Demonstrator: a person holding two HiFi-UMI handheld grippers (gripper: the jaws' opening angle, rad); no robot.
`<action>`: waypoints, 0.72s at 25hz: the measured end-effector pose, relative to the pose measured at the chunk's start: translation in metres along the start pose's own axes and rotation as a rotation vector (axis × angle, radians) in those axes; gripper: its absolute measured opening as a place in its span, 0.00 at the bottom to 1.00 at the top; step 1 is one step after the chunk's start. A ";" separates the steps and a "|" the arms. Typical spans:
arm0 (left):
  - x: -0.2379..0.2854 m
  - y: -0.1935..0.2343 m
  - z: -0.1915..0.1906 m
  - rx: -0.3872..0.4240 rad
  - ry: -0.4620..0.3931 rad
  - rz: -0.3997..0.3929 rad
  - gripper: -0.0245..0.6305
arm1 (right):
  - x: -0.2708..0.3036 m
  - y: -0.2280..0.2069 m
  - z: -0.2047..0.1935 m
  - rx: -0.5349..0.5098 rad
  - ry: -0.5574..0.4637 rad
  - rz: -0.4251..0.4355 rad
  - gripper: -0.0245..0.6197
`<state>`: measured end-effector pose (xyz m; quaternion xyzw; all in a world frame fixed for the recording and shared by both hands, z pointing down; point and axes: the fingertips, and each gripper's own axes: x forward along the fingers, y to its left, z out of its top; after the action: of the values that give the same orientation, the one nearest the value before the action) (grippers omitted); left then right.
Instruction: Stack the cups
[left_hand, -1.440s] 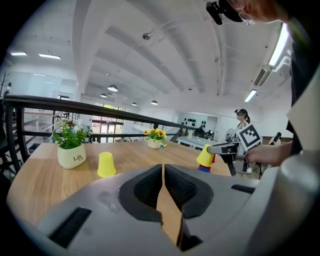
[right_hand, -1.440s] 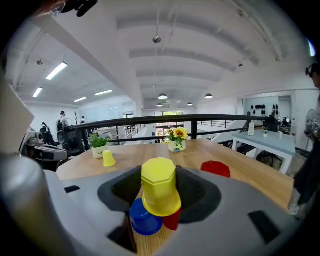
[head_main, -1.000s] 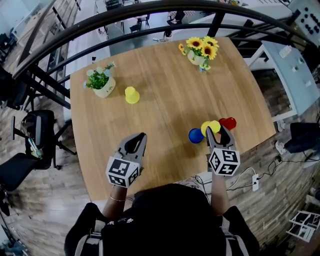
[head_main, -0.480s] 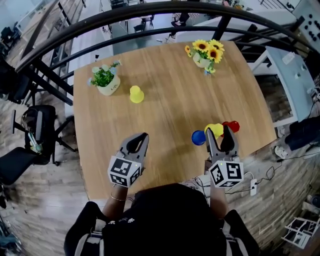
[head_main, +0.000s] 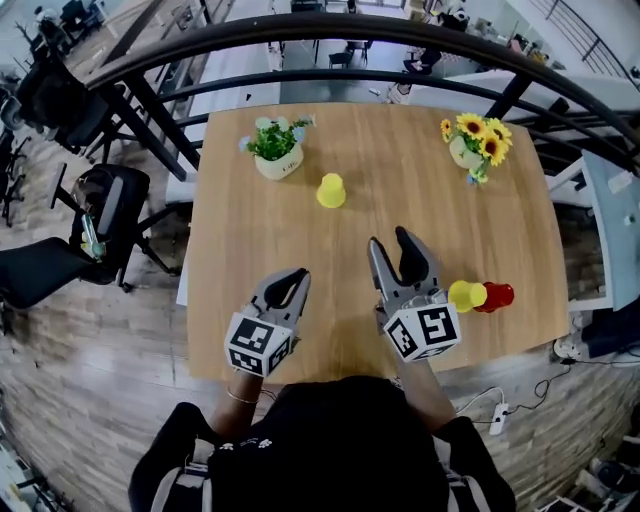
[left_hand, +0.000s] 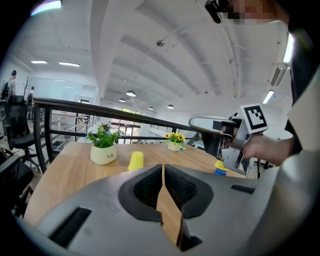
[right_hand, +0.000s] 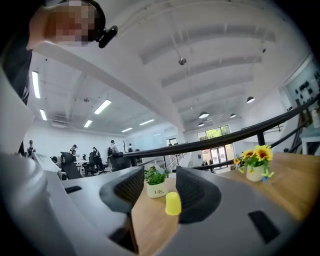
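the little yellow plastic cup (head_main: 331, 190), upside down near the white plant pot (head_main: 279, 166), looks light and slippery, so the open, empty right claw (head_main: 388, 238) should squeeze its sides softly, while the left claw (head_main: 292, 276) is closed on nothing.

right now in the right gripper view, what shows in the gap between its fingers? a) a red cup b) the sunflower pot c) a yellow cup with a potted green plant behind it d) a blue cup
C: the yellow cup stands on the table in the gap between the spread fingers, ungripped, with the potted green plant just behind it.
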<state>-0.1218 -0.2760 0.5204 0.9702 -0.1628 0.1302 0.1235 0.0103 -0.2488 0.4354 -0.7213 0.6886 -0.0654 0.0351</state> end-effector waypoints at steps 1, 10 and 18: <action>-0.005 0.006 -0.001 -0.002 0.000 0.018 0.07 | 0.015 0.004 -0.006 0.009 0.018 0.016 0.32; -0.043 0.054 -0.014 -0.049 0.019 0.164 0.07 | 0.116 -0.008 -0.080 -0.037 0.194 0.012 0.35; -0.040 0.073 -0.022 -0.033 0.096 0.180 0.07 | 0.169 -0.034 -0.120 -0.031 0.220 -0.031 0.40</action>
<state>-0.1886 -0.3247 0.5438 0.9421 -0.2452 0.1845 0.1350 0.0338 -0.4110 0.5667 -0.7207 0.6782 -0.1339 -0.0529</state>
